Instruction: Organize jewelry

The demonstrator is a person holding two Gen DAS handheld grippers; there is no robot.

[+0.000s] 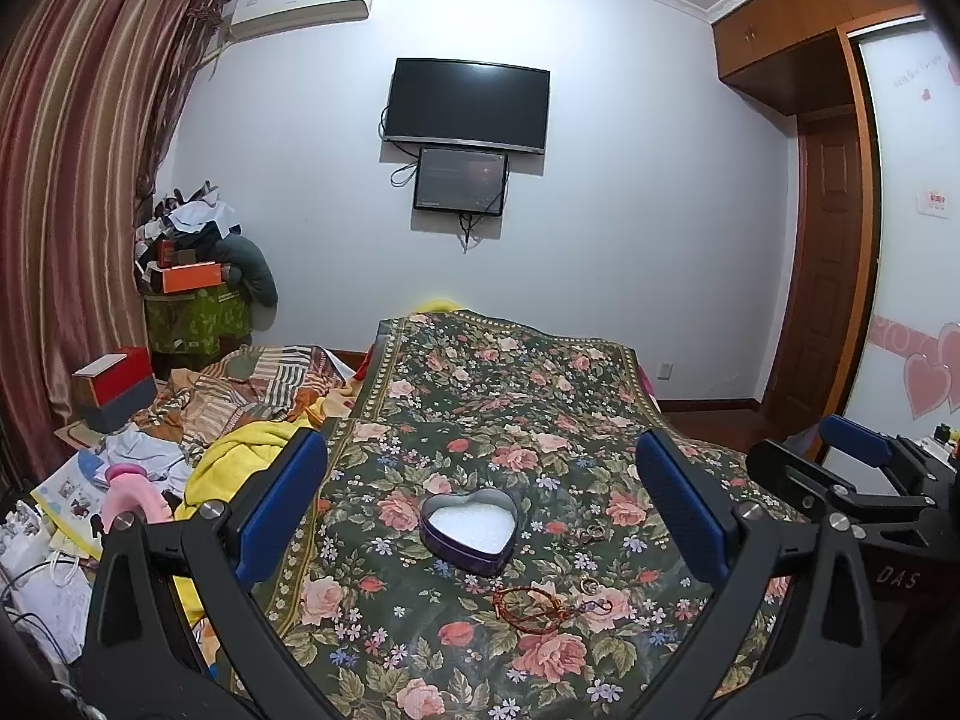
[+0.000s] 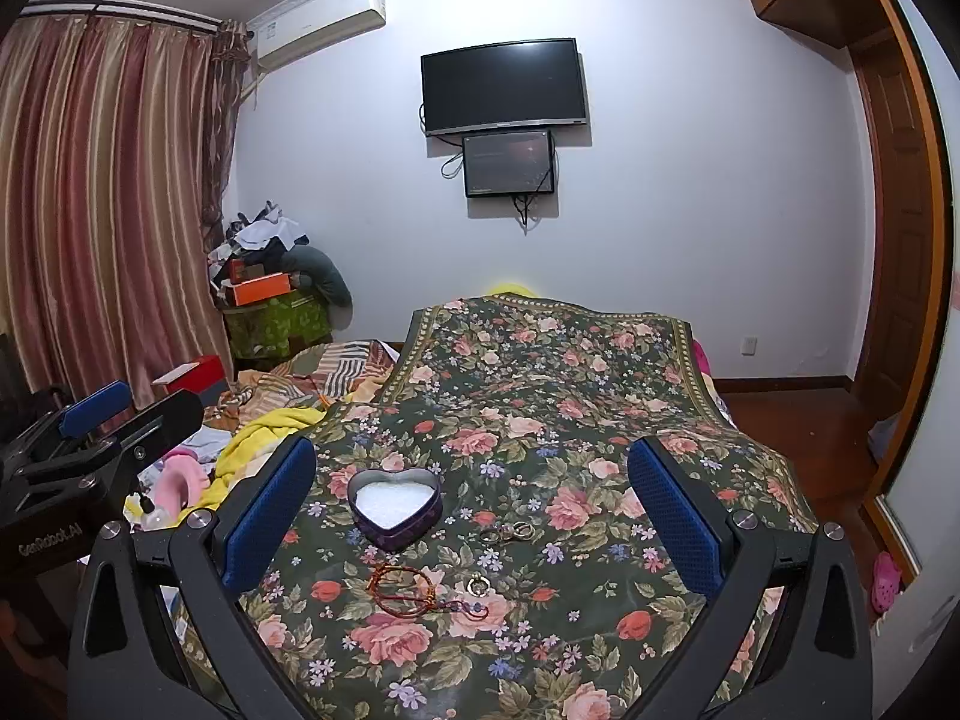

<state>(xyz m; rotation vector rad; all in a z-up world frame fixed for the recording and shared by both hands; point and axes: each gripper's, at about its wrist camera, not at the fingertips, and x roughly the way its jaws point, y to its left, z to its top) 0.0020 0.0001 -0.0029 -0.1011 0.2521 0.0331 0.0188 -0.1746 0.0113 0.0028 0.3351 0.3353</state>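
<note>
A purple heart-shaped tin (image 1: 469, 530) (image 2: 396, 505) with a white lining stands open on the floral cloth (image 1: 480, 396) (image 2: 540, 372). To its right lie linked rings (image 1: 591, 534) (image 2: 510, 533). In front lie a red cord bracelet (image 1: 531, 600) (image 2: 403, 591) and a small gold ring (image 1: 589, 585) (image 2: 479, 585). My left gripper (image 1: 483, 510) is open and empty, held above the cloth behind the tin. My right gripper (image 2: 471, 516) is open and empty, a little to the right; it shows in the left wrist view (image 1: 852, 456).
The cloth covers a raised surface over a bed. Left of it lie a yellow towel (image 1: 240, 450), striped bedding (image 1: 264, 384), a red and grey box (image 1: 114, 387), papers and a pink item (image 1: 129, 492). A wooden door (image 1: 828, 276) is at right.
</note>
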